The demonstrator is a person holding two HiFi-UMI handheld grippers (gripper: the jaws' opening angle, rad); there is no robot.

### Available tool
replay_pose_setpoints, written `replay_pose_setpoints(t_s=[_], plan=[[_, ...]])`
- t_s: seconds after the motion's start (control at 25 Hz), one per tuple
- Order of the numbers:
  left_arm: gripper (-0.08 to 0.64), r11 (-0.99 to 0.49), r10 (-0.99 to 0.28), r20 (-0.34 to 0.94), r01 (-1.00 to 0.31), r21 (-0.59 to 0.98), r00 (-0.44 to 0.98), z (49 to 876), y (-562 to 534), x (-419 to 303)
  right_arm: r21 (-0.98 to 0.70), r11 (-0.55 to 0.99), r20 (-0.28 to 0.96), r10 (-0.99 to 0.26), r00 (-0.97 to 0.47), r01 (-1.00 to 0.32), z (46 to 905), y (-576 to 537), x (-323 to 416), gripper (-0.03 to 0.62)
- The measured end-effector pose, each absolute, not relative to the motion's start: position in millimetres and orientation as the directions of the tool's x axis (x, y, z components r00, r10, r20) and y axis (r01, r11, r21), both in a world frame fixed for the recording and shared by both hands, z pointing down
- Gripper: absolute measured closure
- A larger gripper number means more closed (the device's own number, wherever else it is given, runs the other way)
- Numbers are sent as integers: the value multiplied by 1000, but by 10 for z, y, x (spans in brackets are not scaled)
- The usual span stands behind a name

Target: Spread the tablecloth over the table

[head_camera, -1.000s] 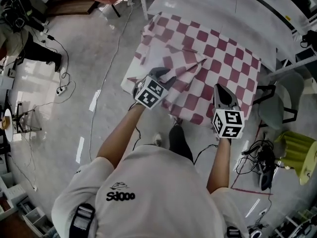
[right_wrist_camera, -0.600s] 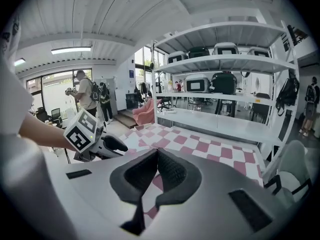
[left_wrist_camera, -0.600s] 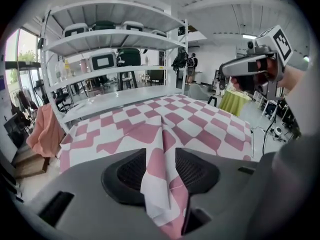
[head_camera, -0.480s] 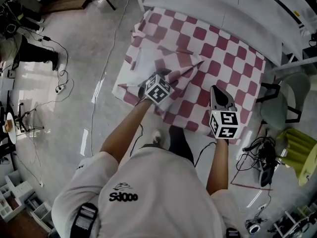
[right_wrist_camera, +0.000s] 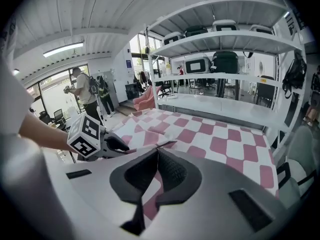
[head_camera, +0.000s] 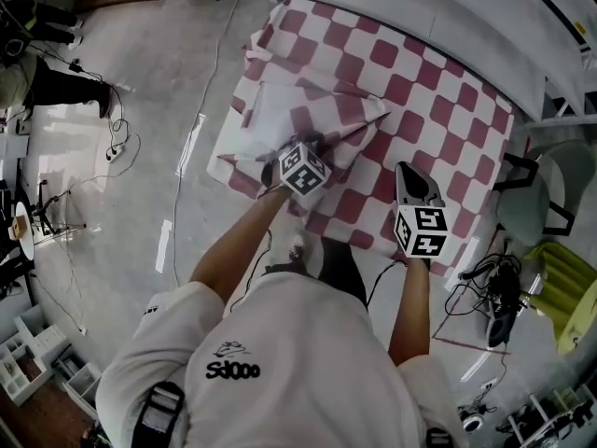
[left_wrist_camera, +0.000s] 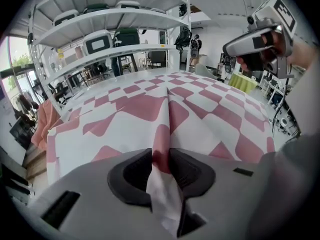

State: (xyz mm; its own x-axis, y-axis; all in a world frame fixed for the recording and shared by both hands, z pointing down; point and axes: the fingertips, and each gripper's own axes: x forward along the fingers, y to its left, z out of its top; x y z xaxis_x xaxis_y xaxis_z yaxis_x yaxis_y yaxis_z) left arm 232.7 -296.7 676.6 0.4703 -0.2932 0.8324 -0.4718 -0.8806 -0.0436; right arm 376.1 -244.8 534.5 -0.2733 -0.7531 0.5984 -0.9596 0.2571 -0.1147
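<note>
A red-and-white checked tablecloth (head_camera: 420, 82) lies over the table, its left part rumpled and folded back with the pale underside (head_camera: 266, 119) showing. My left gripper (head_camera: 312, 147) is down on a raised ridge of that fold. Its jaws are closing, and in the left gripper view the pads pinch the cloth ridge (left_wrist_camera: 161, 134) between them at the left gripper (left_wrist_camera: 160, 156). My right gripper (head_camera: 410, 171) hovers over the near right part of the cloth. In the right gripper view the right gripper (right_wrist_camera: 157, 151) has its tips together, with nothing held and the tablecloth (right_wrist_camera: 215, 144) beyond.
A white shelf rack (head_camera: 448, 7) stands behind the table. A grey chair (head_camera: 527, 203) and a yellow-green seat (head_camera: 569, 287) are at the right, with cables (head_camera: 490, 297) on the floor. Two people (right_wrist_camera: 85, 94) stand far off to the left.
Both grippers have come down toward the table. The left one has moved onto the raised fold and closed on it, and the right one still hovers.
</note>
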Motion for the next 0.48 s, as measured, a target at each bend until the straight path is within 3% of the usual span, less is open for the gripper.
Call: replay_pose_setpoints(t_s=[0.2,0.48], plan=[[513,-870,-313,820,-491,-45,479,6748,-3014,2310,-116,258,605,-748,-274,-959,5382,-2499,3793,569],[529,-847,-360,783,-530,-46,507,6507,-3058,2172,-98,266,587,-762,-272,-959,5274,-2493,3710,569]])
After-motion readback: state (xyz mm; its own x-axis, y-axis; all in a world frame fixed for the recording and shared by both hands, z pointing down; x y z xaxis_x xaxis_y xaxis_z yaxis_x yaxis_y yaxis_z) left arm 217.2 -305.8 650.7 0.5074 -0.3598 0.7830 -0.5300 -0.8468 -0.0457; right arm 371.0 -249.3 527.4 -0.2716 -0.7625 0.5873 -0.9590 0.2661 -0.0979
